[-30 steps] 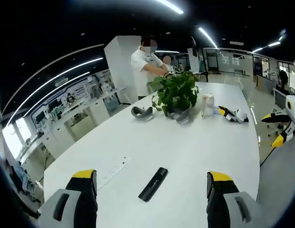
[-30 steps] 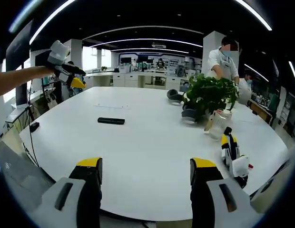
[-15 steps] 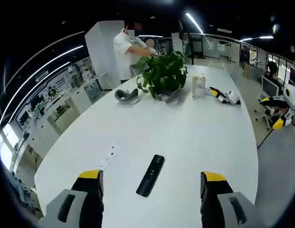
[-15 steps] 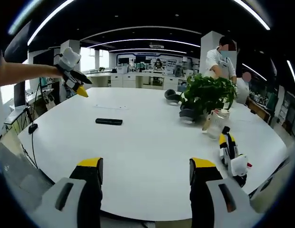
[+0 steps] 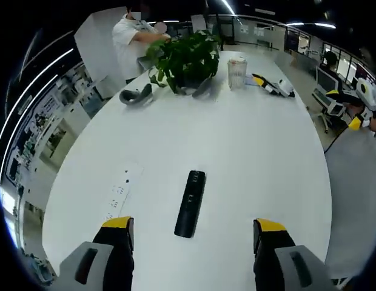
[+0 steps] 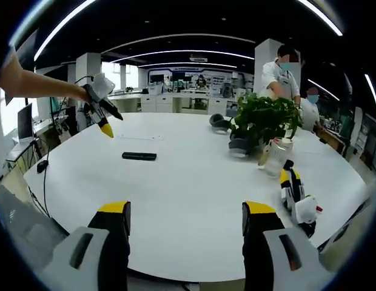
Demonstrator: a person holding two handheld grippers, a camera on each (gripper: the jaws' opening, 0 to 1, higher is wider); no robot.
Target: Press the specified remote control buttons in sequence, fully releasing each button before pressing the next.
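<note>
a black remote control (image 5: 190, 203) lies flat on the white tabletop (image 5: 255, 151), between and just beyond the left gripper (image 5: 194, 233), whose jaws stand wide apart above it. the right gripper (image 6: 185, 218) hovers at the tabletop's near edge, jaws apart and empty, well away from the remote; a potted plant (image 6: 264, 121) stands farther along.

potted plant (image 5: 187, 57), glass jar (image 5: 236, 71), power strip (image 5: 120, 193)

- Left gripper (image 5: 194, 233): jaws spread wide, yellow-tipped, nothing between them, held above the near edge of the table and tilted down toward its top.
- Same left gripper (image 6: 102, 116) seen in the right gripper view: on an outstretched bare forearm (image 6: 36, 86), tips pointing down over the table's far left edge.
- Right gripper (image 6: 185, 224): jaws parted wide, empty, level at the table's near edge.
</note>
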